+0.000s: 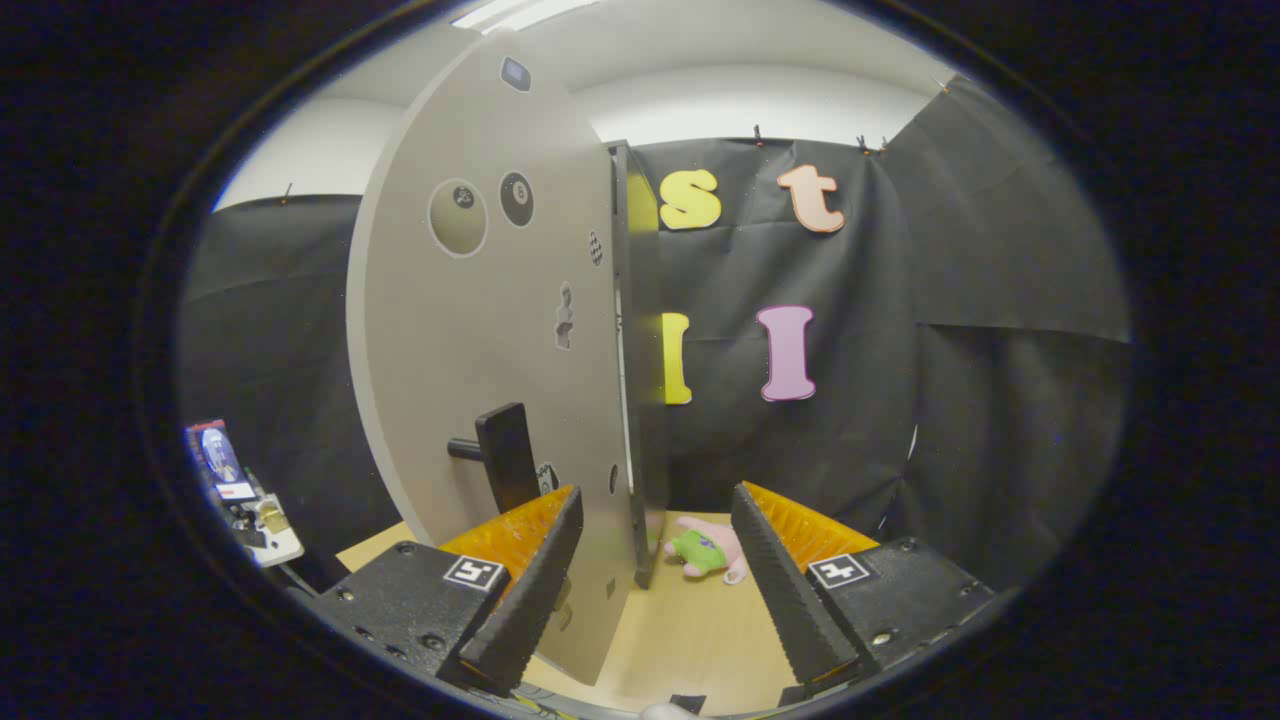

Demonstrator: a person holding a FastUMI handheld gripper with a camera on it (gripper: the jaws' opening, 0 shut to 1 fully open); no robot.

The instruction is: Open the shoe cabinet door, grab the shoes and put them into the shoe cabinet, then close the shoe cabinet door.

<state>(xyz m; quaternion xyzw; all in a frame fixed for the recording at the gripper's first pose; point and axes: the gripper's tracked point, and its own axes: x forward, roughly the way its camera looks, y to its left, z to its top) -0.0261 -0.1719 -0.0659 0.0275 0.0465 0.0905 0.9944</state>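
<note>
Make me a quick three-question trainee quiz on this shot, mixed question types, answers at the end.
1. True or false: the gripper is shut on the door handle.
2. Multiple choice: where does the plush toy lie? A) on top of the cabinet door B) on the floor just beyond the fingers, by the door's edge C) clamped between the fingers
3. Short answer: which finger does the handle stand above?

Key: 1. False, the fingers are apart and hold nothing. 2. B. 3. The left finger.
</note>
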